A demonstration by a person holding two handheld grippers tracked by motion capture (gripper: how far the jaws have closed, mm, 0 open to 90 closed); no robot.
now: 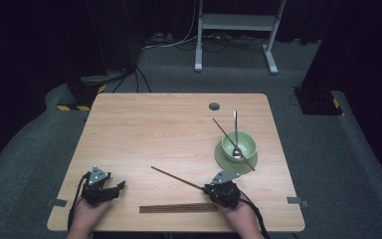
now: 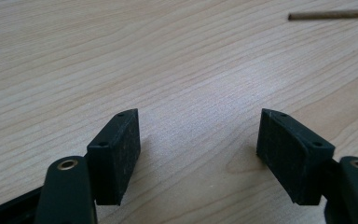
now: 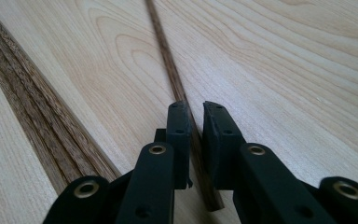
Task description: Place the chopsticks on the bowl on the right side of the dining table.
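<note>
Between the right gripper's (image 3: 195, 122) nearly closed jaws we see one chopstick (image 3: 168, 70), gripped at its near end; another already rests in the bowl (image 1: 238, 145) beyond — a bundle (image 1: 178, 207) remains beside it. The left gripper (image 2: 198, 140) waits wide open, empty.

Green bowl (image 1: 238, 144) with spoon (image 1: 236, 133) on saucer (image 1: 222, 158), far right.

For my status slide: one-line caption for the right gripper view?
Right tongs shut on a single chopstick lying on the wooden table, beside a chopstick bundle.
</note>
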